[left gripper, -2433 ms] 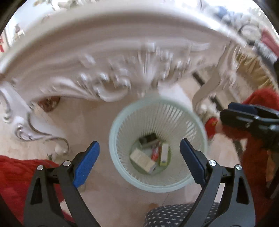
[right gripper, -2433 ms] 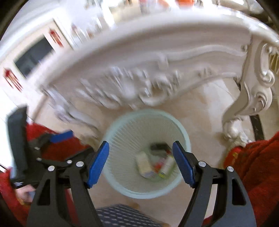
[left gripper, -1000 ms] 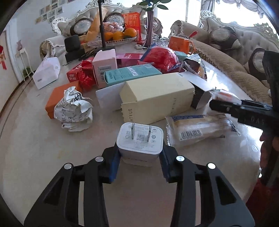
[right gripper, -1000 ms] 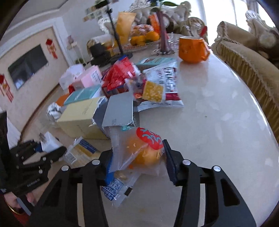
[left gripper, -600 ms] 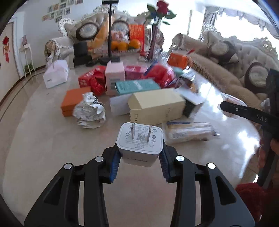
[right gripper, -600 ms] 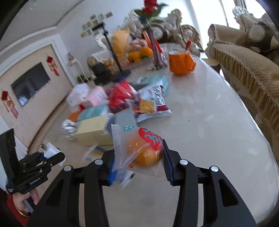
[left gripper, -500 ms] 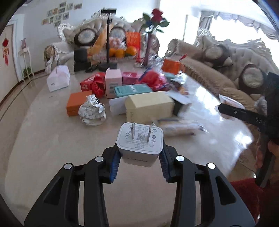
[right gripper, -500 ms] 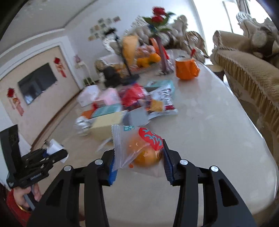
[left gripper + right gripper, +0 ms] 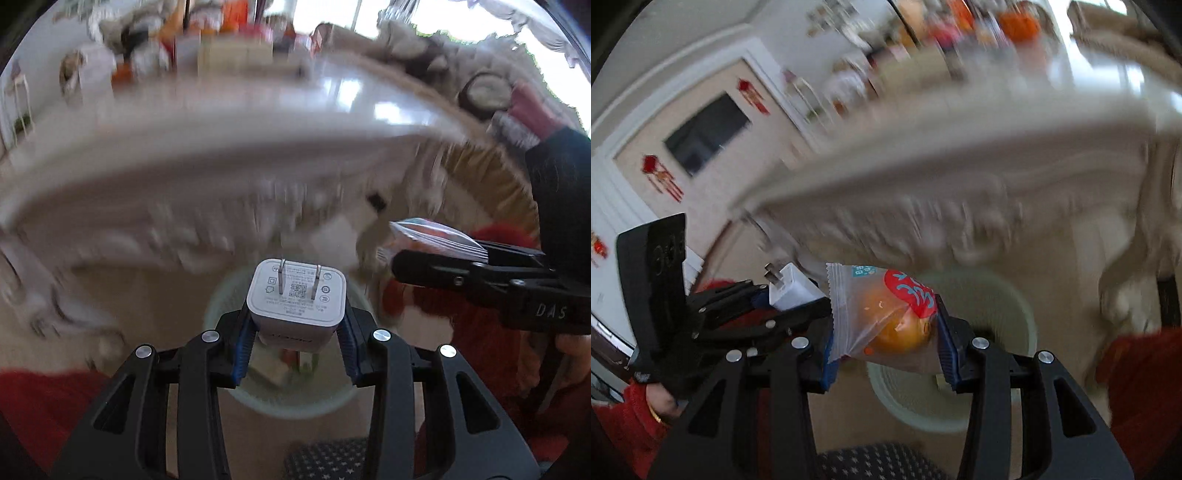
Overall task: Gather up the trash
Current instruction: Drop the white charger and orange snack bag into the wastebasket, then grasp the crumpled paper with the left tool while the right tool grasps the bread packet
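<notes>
Over the bin (image 9: 291, 402) at 6 o'clock below the tabletop (image 9: 221, 122), left tongs (image 9: 295, 343) clamp a hard, smooth white charger (image 9: 297, 299) by its flat sides; right tongs (image 9: 886, 343) pinch a light, crinkly, probably slippery snack bag (image 9: 882, 314) mid-body.

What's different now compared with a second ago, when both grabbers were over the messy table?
Both have swung off the tabletop and down toward the pale green bin under the table. The left gripper still clamps the white charger; the right gripper still holds the snack packet. Nothing dropped yet.
</notes>
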Demonstrator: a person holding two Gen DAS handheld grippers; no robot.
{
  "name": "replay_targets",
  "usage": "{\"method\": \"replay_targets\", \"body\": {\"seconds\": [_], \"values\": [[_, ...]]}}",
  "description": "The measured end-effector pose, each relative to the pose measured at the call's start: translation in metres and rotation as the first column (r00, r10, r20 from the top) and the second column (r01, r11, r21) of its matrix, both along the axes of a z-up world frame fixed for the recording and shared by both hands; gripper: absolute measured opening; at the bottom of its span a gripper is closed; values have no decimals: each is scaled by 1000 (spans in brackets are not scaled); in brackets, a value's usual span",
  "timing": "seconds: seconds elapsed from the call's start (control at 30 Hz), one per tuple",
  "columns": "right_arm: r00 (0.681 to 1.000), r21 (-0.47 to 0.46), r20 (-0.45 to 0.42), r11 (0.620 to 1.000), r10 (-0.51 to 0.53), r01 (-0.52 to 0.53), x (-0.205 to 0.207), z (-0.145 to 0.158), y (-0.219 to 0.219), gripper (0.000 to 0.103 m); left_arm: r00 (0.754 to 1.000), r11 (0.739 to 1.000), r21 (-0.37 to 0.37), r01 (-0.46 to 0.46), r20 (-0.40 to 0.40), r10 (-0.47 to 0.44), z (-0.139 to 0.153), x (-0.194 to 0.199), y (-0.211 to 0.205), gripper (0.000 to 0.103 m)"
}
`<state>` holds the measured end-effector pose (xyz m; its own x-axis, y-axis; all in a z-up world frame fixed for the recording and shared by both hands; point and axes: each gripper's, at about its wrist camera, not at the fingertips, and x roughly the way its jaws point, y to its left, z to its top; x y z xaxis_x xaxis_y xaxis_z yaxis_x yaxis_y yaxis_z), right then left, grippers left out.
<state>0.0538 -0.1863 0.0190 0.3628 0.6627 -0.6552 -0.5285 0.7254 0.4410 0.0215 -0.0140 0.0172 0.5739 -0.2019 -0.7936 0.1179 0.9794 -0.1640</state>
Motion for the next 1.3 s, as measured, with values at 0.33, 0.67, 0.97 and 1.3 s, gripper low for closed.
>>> {"method": "replay_targets", "body": {"seconds": [0.33, 0.67, 0.97, 1.3], "values": [[996, -196, -81, 980, -29, 12, 14, -66, 17, 44, 982, 1000, 23, -1, -189, 6, -84, 15, -8, 44], [989, -251, -38, 960, -140, 126, 23, -71, 3, 74, 984, 995, 24, -100, -142, 103, -86, 20, 10, 92], [994, -278, -25, 956, -111, 100, 20, -75, 13, 74, 979, 995, -11, -101, -180, 98, -94, 16, 13, 92], [999, -133, 36, 990, -37, 41, 3, -33, 3, 74, 989, 991, 62, -118, -78, 123, -58, -2, 15, 92]]}}
